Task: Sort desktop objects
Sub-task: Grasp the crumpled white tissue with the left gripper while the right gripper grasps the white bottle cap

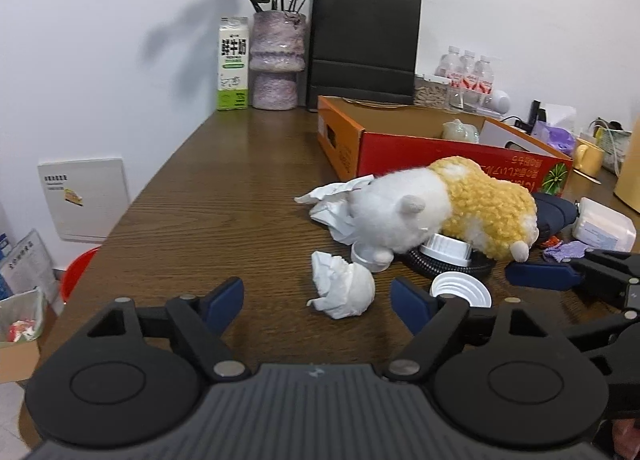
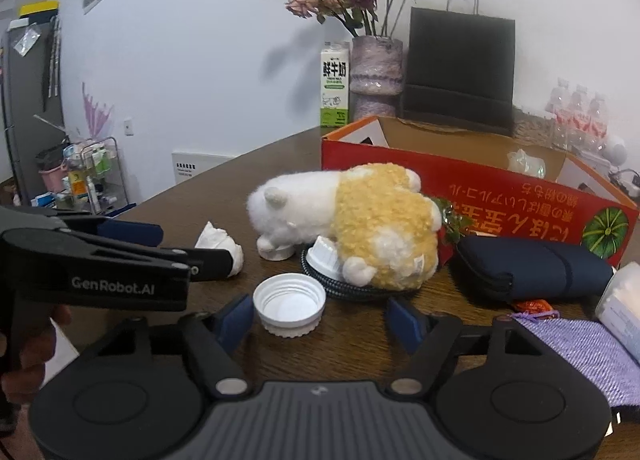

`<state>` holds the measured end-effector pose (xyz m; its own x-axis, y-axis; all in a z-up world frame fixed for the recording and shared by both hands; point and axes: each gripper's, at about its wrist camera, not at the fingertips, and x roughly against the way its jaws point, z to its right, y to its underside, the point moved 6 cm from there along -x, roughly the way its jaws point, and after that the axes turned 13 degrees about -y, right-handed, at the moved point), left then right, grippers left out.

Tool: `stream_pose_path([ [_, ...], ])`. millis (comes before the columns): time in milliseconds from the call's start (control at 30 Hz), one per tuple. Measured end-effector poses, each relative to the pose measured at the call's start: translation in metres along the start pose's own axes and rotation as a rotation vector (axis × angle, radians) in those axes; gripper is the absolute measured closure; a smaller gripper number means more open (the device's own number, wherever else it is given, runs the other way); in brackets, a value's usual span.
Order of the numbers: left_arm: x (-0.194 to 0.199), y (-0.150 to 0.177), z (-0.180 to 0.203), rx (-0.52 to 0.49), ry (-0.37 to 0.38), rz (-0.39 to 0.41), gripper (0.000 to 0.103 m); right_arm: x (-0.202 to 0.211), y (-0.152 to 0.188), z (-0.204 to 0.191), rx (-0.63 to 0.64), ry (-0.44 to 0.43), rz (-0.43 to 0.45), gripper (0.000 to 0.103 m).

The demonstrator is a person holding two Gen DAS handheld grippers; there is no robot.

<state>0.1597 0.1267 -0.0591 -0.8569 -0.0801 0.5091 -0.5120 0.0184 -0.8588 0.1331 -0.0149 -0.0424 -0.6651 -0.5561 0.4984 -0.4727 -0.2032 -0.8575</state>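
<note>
While the plush toy [image 2: 352, 219] sprawls across the wooden table [image 1: 224, 195], it hides most of a white ribbed lid [image 2: 325, 256] and the black coiled cable [image 2: 360, 292] beneath it. At far right, your view cuts off the purple cloth [image 2: 580, 344]. Behind the toy, the red cardboard box [image 2: 480, 195] holds one pale, hard-to-identify object [image 2: 526, 163]. Your left gripper [image 1: 318, 300] stands wide apart, with the crumpled tissue [image 1: 344, 288] just ahead of its blue pads, untouched. Your right gripper [image 2: 320, 320] is likewise spread, with the white bottle cap [image 2: 290, 308] lying between its fingertips, not gripped.
</note>
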Motion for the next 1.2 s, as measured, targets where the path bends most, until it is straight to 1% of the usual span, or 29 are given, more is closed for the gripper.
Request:
stream_pose_path([
  [167, -0.009, 0.002, 0.002, 0.012, 0.028, -0.019, 0.032, -0.006, 0.001, -0.005, 0.002, 0.008, -0.011, 0.041],
  [233, -0.009, 0.001, 0.002, 0.014, 0.033, -0.012, 0.043, -0.007, 0.001, -0.006, 0.002, 0.008, -0.009, 0.047],
  [267, -0.009, 0.000, 0.002, 0.022, 0.038, -0.012, 0.047, -0.007, 0.000, -0.006, 0.002, 0.007, -0.010, 0.051],
  [300, -0.010, 0.000, 0.002, 0.027, 0.040, -0.014, 0.057, -0.007, 0.000, -0.007, 0.003, 0.006, -0.009, 0.056],
  [333, -0.011, -0.001, 0.003, 0.028, 0.038, -0.012, 0.068, -0.007, 0.000, -0.008, 0.003, 0.004, -0.009, 0.058],
  [367, -0.011, -0.001, 0.003, 0.028, 0.035, -0.011, 0.073, -0.007, 0.000, -0.008, 0.005, 0.003, -0.011, 0.062],
  [400, -0.011, -0.001, 0.003, 0.028, 0.034, -0.010, 0.078, -0.007, -0.001, -0.009, 0.006, 0.001, -0.012, 0.064],
  [600, -0.001, 0.000, 0.004, 0.025, 0.022, 0.004, 0.080, 0.000, -0.003, -0.015, 0.018, -0.016, 0.008, 0.064],
  [833, 0.023, -0.006, -0.001, 0.042, -0.001, 0.034, 0.080, 0.019, -0.007, -0.023, 0.032, -0.051, 0.042, 0.064],
  [867, 0.027, -0.008, -0.001, 0.047, 0.002, 0.041, 0.080, 0.024, -0.008, -0.023, 0.033, -0.056, 0.053, 0.064],
  [967, 0.038, -0.021, 0.001, 0.066, 0.043, 0.062, 0.080, 0.039, -0.015, -0.022, 0.034, -0.060, 0.090, 0.064],
  [1100, 0.050, -0.042, 0.014, 0.036, 0.045, 0.118, 0.080, 0.058, -0.030, -0.012, 0.022, -0.061, 0.144, 0.064],
  [1200, 0.052, -0.061, 0.029, 0.021, 0.066, 0.147, 0.080, 0.069, -0.045, 0.004, 0.004, -0.062, 0.179, 0.064],
])
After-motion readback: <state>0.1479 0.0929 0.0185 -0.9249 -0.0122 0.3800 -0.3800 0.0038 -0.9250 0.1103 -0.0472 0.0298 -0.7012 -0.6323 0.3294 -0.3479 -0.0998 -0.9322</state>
